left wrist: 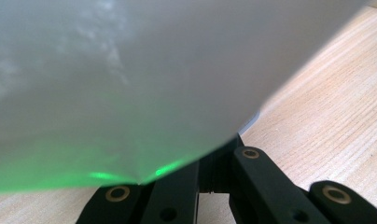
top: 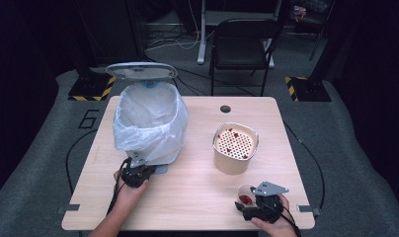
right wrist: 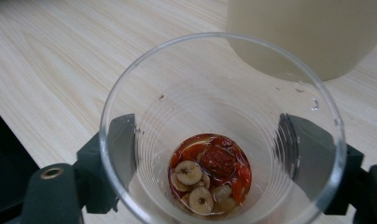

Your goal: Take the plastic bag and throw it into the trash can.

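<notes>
The right gripper [top: 248, 203], held in the person's right hand [top: 274, 224] at the near right corner of the wooden table [top: 197, 187], has its two black jaws on either side of a clear plastic cup [right wrist: 219, 135]. In the right gripper view the jaws sit against the cup's left and right walls, clamped on it. The cup's mouth faces the camera, and at its bottom lies a small heap of red fruit pieces and pale round slices [right wrist: 207, 175] in a little liquid. Just beyond the cup stands a beige container [top: 234, 147] with a perforated insert that holds a few red bits.

The left gripper [top: 136, 173], in the person's left hand [top: 128, 193], rests at the base of a bin lined with a translucent white bag [top: 149, 121], its lid [top: 140, 70] raised. Its jaws are closed together, with the bag's plastic just above them. The cup and the bin stand well apart.
</notes>
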Tool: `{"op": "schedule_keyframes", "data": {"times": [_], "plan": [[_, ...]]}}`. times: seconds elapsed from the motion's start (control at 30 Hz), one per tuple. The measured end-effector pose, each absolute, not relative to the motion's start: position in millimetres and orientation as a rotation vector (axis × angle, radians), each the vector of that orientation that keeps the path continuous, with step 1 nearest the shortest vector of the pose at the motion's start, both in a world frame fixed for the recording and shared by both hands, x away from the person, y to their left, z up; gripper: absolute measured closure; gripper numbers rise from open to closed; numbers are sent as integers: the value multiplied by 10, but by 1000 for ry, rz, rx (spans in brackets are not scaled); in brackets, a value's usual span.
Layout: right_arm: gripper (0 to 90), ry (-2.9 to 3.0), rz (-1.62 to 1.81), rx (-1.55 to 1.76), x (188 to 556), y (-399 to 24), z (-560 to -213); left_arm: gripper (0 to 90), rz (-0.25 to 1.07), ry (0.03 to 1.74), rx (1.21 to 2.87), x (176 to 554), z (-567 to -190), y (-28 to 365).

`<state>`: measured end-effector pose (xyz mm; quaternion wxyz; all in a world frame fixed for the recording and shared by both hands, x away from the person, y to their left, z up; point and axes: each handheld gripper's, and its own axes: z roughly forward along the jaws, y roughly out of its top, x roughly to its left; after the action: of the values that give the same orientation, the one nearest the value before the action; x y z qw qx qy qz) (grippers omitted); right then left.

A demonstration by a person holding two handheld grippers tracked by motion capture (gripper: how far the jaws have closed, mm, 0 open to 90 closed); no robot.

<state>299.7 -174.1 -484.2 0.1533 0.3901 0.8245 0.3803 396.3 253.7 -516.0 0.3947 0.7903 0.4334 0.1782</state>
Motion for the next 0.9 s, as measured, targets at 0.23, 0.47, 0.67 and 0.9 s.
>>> {"op": "schedule_keyframes", "data": {"times": [0.23,0.47,0.67,0.9], "plan": [[315,2351,1082,1102,3007,-1753,-4835,900,452,1100,2002,3962,-5160,2535],[324,2291,1061,1128,3098,-1900,-4746,900,448,1105,1988,3959,-5165,2525],[326,2232,1048,1188,3277,-2085,-4704,900,457,1089,2011,3968,-5159,2543],[327,2176,1020,1250,3445,-2265,-4734,900,460,1086,2011,3972,-5159,2546]]}}
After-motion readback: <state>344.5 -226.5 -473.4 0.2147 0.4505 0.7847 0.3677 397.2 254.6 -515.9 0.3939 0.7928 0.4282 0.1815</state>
